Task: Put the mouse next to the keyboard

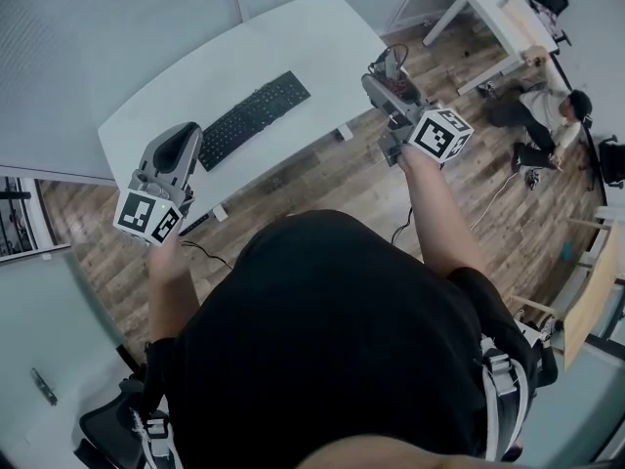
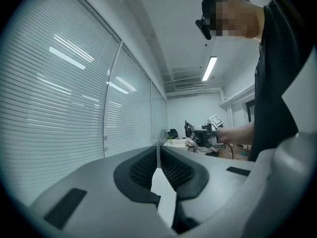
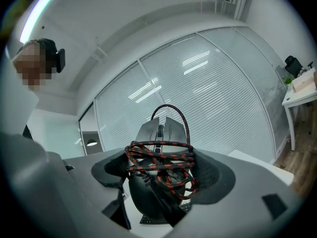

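a white table (image 1: 322, 37) stands on a wood-plank floor (image 1: 312, 189) near slatted window blinds (image 2: 54, 93) (ceiling strip light (image 2: 209, 68) on).

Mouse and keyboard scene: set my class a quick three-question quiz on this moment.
1. True or false: the right tool holds the mouse.
2. The keyboard lies on: A the floor; B the white table; C a chair.
3. Fill in: the ____ tool holds nothing.
Key: 1 true; 2 B; 3 left, since the left tool is shut and empty.
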A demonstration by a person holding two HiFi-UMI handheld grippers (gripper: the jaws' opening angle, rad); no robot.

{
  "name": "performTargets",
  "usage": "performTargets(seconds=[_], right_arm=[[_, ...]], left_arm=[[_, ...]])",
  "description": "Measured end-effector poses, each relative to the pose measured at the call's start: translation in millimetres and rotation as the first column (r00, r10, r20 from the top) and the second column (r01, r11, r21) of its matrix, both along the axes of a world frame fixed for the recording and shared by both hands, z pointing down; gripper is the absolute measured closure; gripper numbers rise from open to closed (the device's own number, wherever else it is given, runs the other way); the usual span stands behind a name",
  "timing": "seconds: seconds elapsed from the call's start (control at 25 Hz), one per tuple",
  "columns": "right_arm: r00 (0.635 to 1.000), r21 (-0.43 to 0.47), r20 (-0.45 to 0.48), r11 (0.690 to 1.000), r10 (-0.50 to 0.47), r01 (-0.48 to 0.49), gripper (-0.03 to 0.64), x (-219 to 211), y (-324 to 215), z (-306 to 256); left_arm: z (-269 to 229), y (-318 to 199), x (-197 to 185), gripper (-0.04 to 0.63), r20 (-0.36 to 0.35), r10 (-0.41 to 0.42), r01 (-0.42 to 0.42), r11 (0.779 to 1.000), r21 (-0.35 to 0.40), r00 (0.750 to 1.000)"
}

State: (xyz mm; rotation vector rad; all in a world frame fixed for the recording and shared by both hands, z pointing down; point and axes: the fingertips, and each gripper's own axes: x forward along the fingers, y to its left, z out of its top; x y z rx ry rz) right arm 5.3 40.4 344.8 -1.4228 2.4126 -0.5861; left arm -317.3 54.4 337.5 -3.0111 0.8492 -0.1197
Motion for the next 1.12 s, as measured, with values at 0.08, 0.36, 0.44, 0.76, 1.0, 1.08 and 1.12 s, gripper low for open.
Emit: performTargets(seconds=[0.08, 0.36, 0.44, 0.76, 1.0, 1.08, 1.12], right_arm=[[1.0, -0.004, 0.002, 1.0, 0.002, -0.002, 0.218, -1.9, -5.0, 2.3], [1.0, -0.016, -0.001, 1.0, 0.011, -0.011, 0.218, -15.6, -20.0, 6.6], [1.0, -0.022, -0.003, 1.0, 0.009, -0.009, 0.218, -18.6, -24.9, 7.0], [1.0, -0.039, -0.005, 0.999, 0.007, -0.007, 0.218, -23.9, -30.1, 15.1], [1.0, -0.053, -0.005, 0.999, 0.002, -0.003, 0.218, -33.6, -31.8, 20.2], [1.0, -0.056, -0.006, 0.998, 0.001, -0.001, 0.218, -35.8, -32.5, 21.4], [1.0, -0.058, -0.007, 0.998, 0.002, -0.002, 0.218, -36.1, -32.9, 22.1]], left_arm=[[1.5, -4.3, -3.6, 0.557, 0.0, 0.001, -0.001, 1.0, -0.003, 1.0], [3.1, -17.6, -22.4, 0.555, -0.001, -0.005, 0.005, 1.0, -0.003, 1.0], [3.5, -21.3, -25.0, 0.557, 0.003, -0.004, 0.004, 1.0, -0.006, 1.0], [5.4, -26.2, -30.5, 0.557, 0.006, -0.004, 0.004, 1.0, -0.009, 1.0], [7.8, -25.6, -35.9, 0.557, 0.016, 0.009, -0.009, 1.0, -0.012, 1.0], [8.2, -27.3, -38.0, 0.557, 0.015, 0.006, -0.006, 1.0, -0.014, 1.0], [8.4, -28.1, -38.6, 0.557, 0.013, 0.005, -0.005, 1.0, -0.015, 1.0]])
